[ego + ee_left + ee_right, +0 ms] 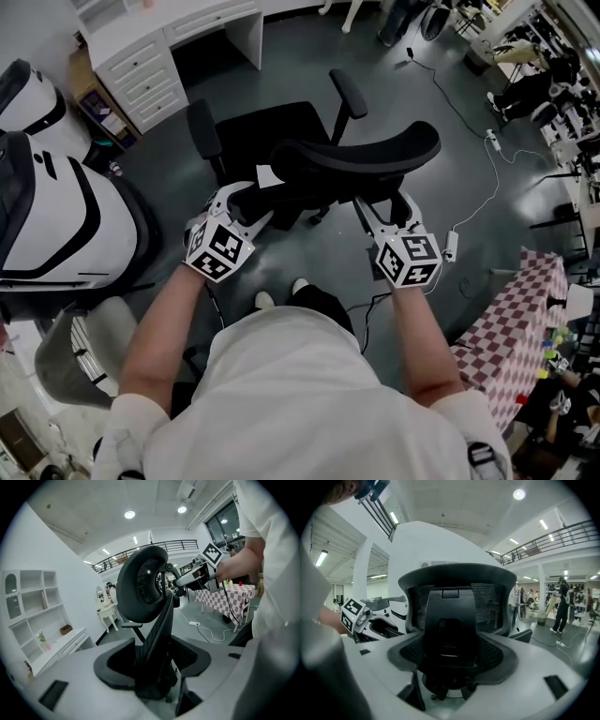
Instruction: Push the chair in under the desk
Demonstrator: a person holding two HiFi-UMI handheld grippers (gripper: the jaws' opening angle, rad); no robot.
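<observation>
left tongs (pixel 246 204) open, jaws straddling left edge of backrest (pixel 366 155). right tongs (pixel 386 208) open, backrest's right part between the jaws. chair (pixel 272 141) directly ahead of both tongs; desk (pixel 187 23) beyond it, well apart.

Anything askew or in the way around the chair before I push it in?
Nothing looks spilled or broken. A white cable with a power strip trails loose across the grey floor just right of the black mesh office chair, close enough that its base might snag it.
</observation>
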